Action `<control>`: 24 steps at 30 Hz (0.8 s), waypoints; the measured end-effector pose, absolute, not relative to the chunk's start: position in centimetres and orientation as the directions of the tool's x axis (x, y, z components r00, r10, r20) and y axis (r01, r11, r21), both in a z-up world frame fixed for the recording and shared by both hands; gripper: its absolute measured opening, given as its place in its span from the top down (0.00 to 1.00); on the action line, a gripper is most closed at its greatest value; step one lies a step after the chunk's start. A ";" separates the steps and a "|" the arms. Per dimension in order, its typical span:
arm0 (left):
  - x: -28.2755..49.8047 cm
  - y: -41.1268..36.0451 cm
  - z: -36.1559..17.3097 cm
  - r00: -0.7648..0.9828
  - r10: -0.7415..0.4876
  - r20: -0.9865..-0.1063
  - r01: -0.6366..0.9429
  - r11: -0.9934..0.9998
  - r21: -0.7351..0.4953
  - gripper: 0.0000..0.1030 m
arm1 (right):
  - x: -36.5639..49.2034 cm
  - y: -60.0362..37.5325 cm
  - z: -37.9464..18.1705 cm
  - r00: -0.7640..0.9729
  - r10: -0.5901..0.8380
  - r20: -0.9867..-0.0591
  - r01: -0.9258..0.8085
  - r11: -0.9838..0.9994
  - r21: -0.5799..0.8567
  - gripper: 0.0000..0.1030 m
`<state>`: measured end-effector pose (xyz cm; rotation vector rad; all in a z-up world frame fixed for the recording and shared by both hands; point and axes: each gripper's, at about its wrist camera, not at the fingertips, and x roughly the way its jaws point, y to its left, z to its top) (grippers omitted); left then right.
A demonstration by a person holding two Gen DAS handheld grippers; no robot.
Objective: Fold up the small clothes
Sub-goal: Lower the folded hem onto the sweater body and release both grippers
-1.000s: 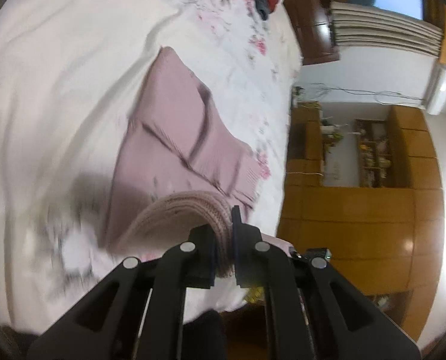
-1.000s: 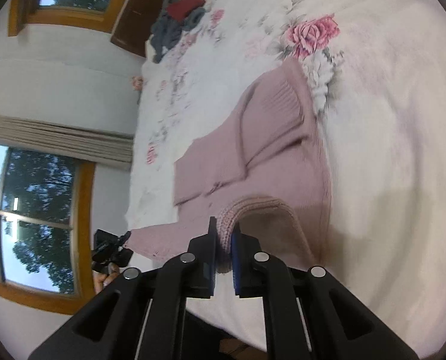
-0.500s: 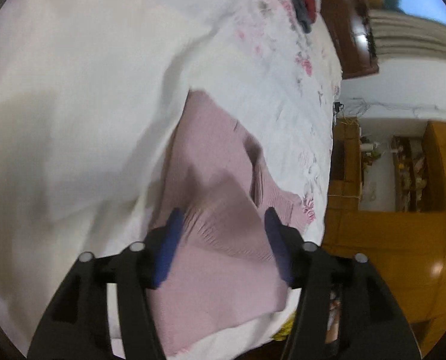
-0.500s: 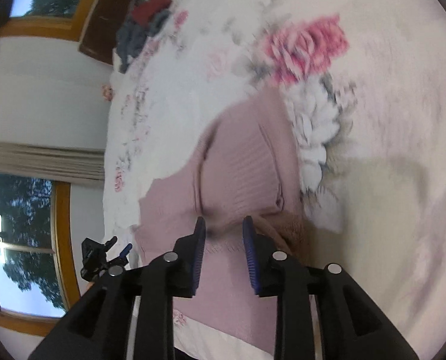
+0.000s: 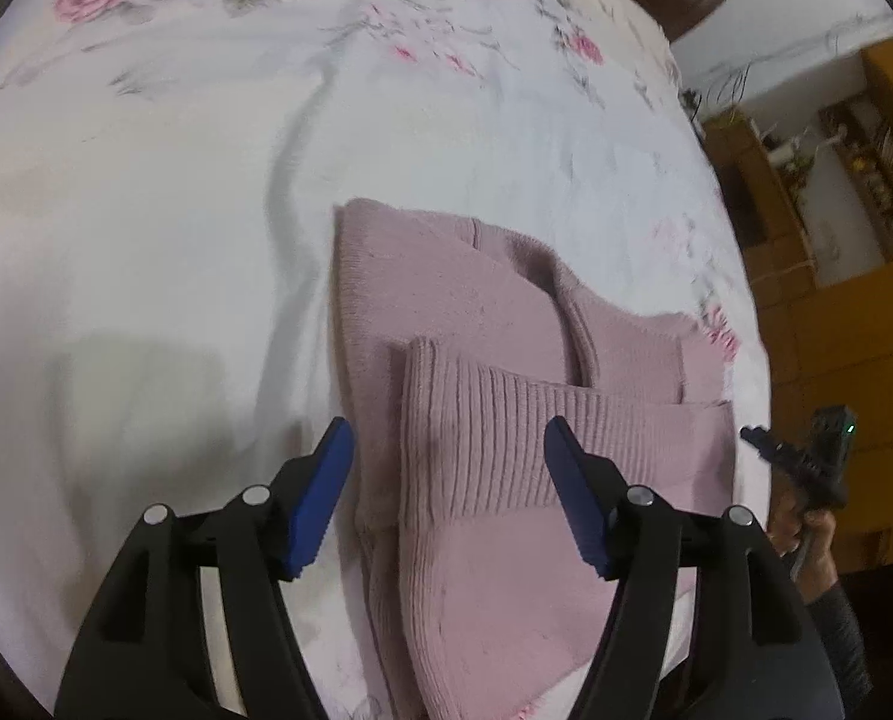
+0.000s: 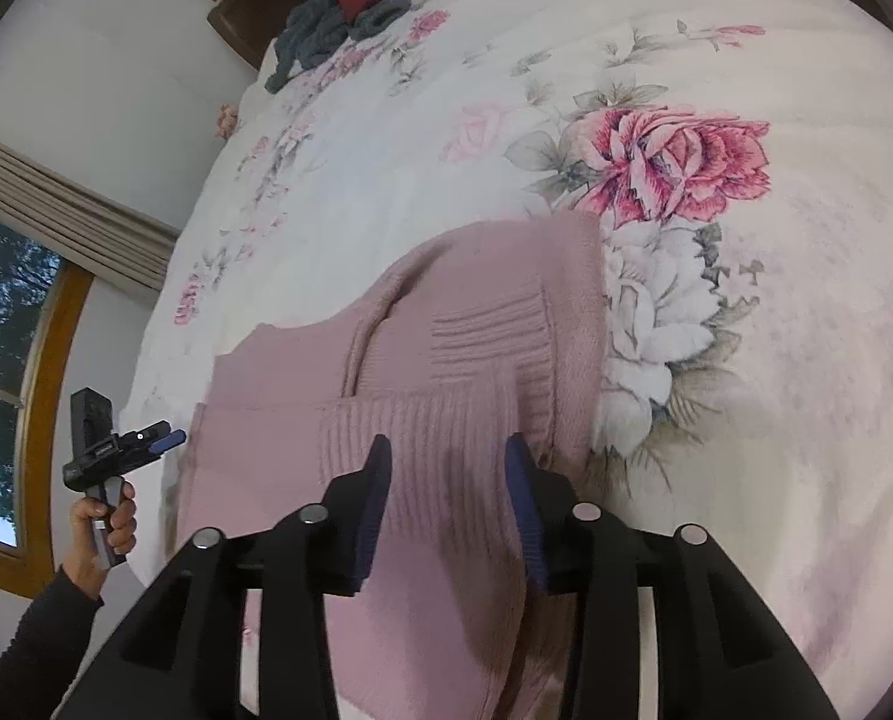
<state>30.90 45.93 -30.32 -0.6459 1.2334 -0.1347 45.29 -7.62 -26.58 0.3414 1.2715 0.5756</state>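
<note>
Left tongs: the blue pads are spread wide and grasp nothing; they hover over the ribbed hem of the pink sweater.
Right tongs: also spread apart and empty, over the same ribbed hem, at the sweater's other end.
Pink sweater: it lies on the bed, folded, with the ribbed hem laid over the upper part; one sleeve is folded across the body.
Bed: a white sheet with a flower print; a large pink rose is printed just beside the top corner of the sweater.
Other clothes: a grey and red heap, well apart from the sweater, at the far end of the bed.
Person's hand: seen beside the sweater's left edge in the right wrist view, it holds the handle of the left tongs.
</note>
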 end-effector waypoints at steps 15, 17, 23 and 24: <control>30.6 43.1 -29.6 0.361 -0.402 -0.842 -0.075 0.887 -0.455 0.93 | 44.3 -6.1 -27.6 0.206 0.482 -0.851 -0.351 0.848 0.396 0.61; 30.4 42.9 -29.3 0.375 -0.406 -0.834 -0.072 0.884 -0.462 0.93 | 43.9 -5.7 -27.4 0.213 0.480 -0.851 -0.376 0.844 0.382 0.72; 29.1 43.1 -27.8 0.451 -0.422 -0.787 -0.093 0.854 -0.512 0.94 | 42.9 -5.8 -26.5 0.267 0.464 -0.845 -0.404 0.850 0.339 0.90; 28.7 43.3 -27.2 0.470 -0.426 -0.773 -0.092 0.847 -0.523 0.94 | 42.6 -5.8 -26.2 0.278 0.462 -0.842 -0.408 0.851 0.332 0.90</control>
